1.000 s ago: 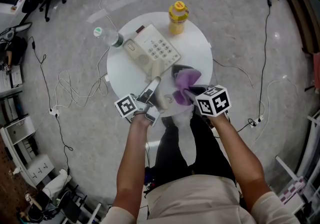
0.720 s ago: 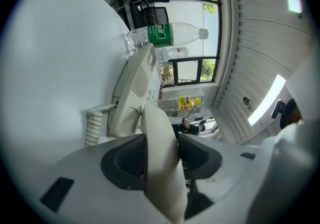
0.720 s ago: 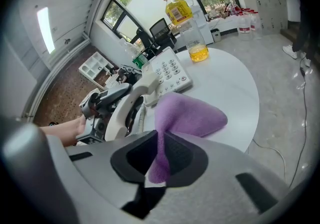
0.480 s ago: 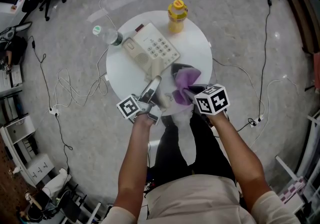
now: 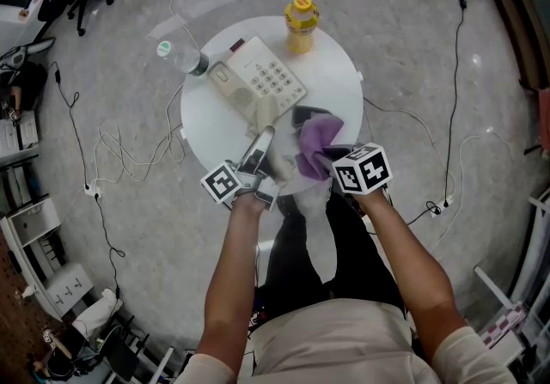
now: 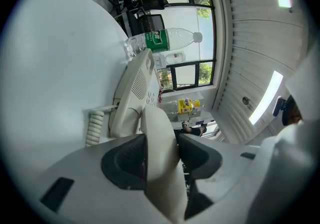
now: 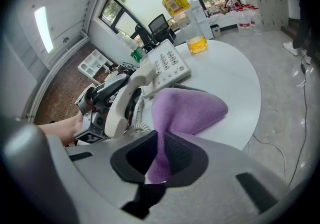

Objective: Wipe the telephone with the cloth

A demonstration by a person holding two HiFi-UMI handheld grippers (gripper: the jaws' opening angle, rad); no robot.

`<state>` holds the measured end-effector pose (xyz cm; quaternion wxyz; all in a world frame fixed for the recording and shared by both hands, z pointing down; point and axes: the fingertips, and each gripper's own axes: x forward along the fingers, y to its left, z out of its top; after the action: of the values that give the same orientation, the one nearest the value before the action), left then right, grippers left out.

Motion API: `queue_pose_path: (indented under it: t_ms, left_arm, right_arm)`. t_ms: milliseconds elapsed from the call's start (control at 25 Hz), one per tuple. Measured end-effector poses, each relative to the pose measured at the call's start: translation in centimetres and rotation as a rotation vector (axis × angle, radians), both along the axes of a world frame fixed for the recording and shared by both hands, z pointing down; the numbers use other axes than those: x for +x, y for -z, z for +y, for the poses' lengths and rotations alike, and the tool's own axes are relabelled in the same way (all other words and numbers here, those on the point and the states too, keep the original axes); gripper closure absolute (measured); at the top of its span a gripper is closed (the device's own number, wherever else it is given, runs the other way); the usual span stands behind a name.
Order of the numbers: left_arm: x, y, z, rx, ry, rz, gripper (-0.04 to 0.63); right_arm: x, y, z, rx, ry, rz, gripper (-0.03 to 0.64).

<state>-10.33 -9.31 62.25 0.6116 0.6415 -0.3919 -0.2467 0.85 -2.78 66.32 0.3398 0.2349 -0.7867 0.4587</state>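
Note:
The cream telephone base (image 5: 256, 82) sits on the round white table (image 5: 331, 86), its keypad facing up. My left gripper (image 5: 255, 161) is shut on the cream handset (image 5: 260, 143), lifted off the base over the table's near edge; a coiled cord (image 6: 94, 128) runs from it to the telephone base (image 6: 131, 92). The handset (image 6: 160, 160) fills the gap between the left gripper (image 6: 161, 148) jaws. My right gripper (image 7: 161, 155) is shut on a purple cloth (image 7: 187, 110), which hangs just right of the handset (image 7: 125, 102). In the head view the purple cloth (image 5: 315, 143) lies beside the handset, apart from it.
A yellow juice bottle (image 5: 300, 26) stands at the table's far edge. A clear water bottle (image 5: 179, 57) with a green label lies at the far left rim. Cables (image 5: 129, 155) trail over the grey floor round the table. The person's legs are under the near edge.
Almost nothing: both grippers keep their holds in the same places, and the whole head view has shifted slightly.

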Motion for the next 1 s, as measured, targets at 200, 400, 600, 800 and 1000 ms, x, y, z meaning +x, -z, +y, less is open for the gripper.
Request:
queue_pose_path:
  t_ms: [200, 400, 600, 800, 1000]
  left_arm:
    - [0.0, 0.1, 0.1, 0.017, 0.006, -0.011, 0.394]
    - [0.1, 0.1, 0.5, 0.022, -0.002, -0.032, 0.393]
    - [-0.2, -0.1, 0.9, 0.029, 0.013, -0.012, 0.393]
    - [-0.5, -0.2, 1.2, 0.045, 0.025, 0.020, 0.394]
    - [-0.3, -1.0, 2.4, 0.029, 0.026, 0.008, 0.393]
  right_arm:
    - [0.5, -0.1, 0.5, -0.004, -0.004, 0.001, 0.583]
    - [0.9, -0.3, 1.1, -0.006, -0.004, 0.001, 0.583]
    - [1.1, -0.3, 1.3, -0.004, -0.004, 0.001, 0.583]
    - [1.7, -0.5, 2.1, -0.006, -0.007, 0.003, 0.583]
    - [2.2, -1.0, 3.2, -0.010, -0.016, -0.002, 0.583]
